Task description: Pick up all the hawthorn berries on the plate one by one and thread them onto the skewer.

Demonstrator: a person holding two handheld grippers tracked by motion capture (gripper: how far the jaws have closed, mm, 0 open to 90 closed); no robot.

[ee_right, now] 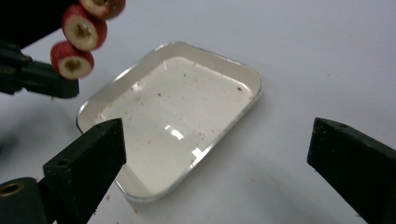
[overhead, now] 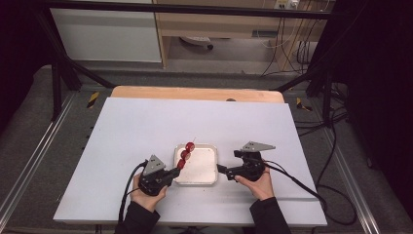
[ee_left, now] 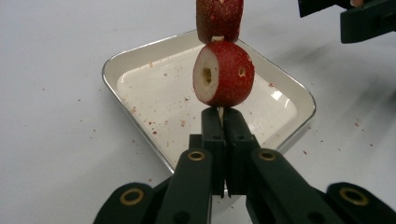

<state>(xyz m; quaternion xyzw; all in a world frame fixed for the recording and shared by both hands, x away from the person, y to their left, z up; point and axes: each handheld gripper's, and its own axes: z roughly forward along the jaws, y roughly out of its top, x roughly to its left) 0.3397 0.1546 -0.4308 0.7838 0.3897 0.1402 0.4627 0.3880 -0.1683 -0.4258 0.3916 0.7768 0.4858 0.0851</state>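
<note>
Three fruit slices [overhead: 185, 155] sat on a skewer pinched low by the left gripper [overhead: 176, 170], its axis rising over the tray's [overhead: 207, 176] left edge. Right gripper [overhead: 222, 170], spread, waited beside the right edge.

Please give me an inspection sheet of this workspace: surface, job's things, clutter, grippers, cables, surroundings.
Surface: white table top, red crumbs near the tray.
Job's things: skewer with three red fruit slices held over the white tray; tray holds crumbs alone.
Clutter: nothing seen.
Grippers: left hand-held gripper shut on the skewer stick below the lowest slice; right hand-held gripper open, beside the tray.
Cables: one black cable trails from each gripper toward the table's near edge.
Surroundings: black frame bars, grey floor, more cables at right.
</note>
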